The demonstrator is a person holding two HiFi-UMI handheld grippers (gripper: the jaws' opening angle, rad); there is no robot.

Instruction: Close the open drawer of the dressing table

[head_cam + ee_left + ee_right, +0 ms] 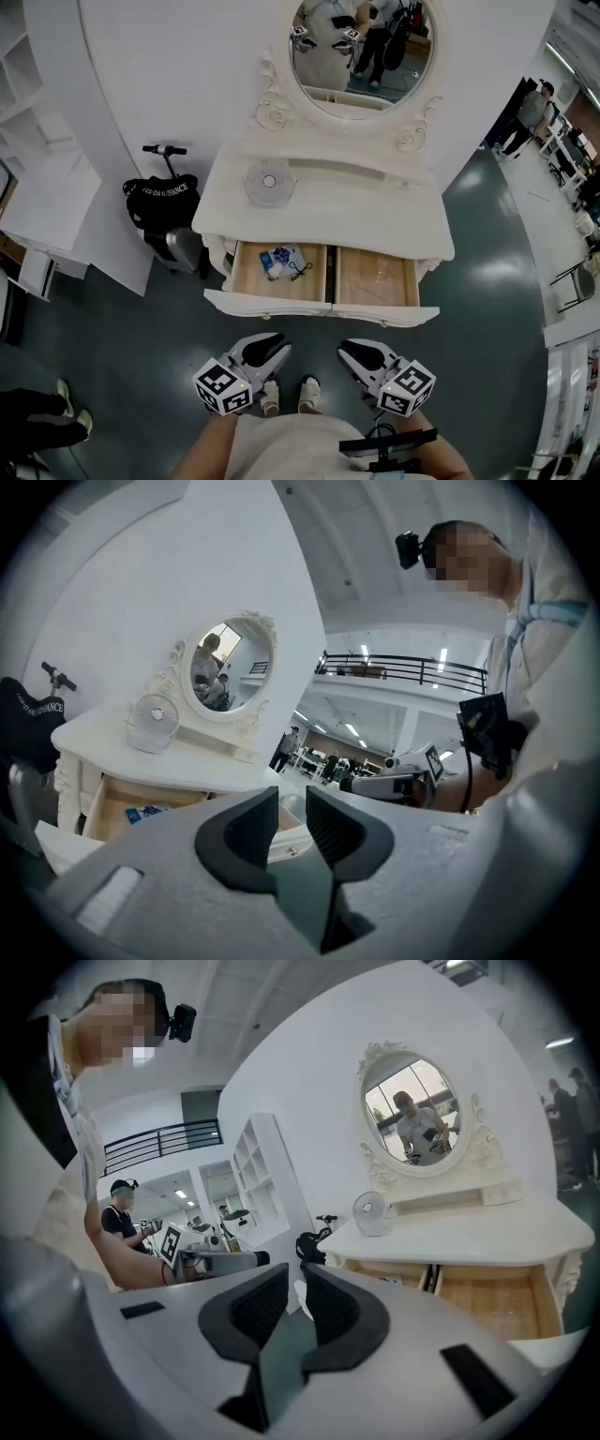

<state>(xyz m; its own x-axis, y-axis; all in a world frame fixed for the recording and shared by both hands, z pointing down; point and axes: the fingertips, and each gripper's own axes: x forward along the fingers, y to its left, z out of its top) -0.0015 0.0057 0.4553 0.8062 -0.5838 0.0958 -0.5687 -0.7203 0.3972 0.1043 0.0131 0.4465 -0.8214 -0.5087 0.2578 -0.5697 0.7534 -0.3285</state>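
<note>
Dressing table (375, 202) is noted against the white wall, its drawer (281, 306) pulled out toward the person. Left claw (267, 352) and right claw (361, 354) are held near the drawer front, each slightly parted, released, nothing gripped or touched.

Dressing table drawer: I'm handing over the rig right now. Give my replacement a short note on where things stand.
Left tongs: open, nothing between them.
Right tongs: open, nothing between them.
In the head view both are short of the drawer front and touch nothing.
The drawer of the dressing table is pulled out. Its left half holds a blue packet and some small bits; its right half looks almost bare.
Done: nothing yet, the drawer is not pushed in.
Left: bring the tongs to the front panel and push it in, probably with both at once so it does not skew.
</note>
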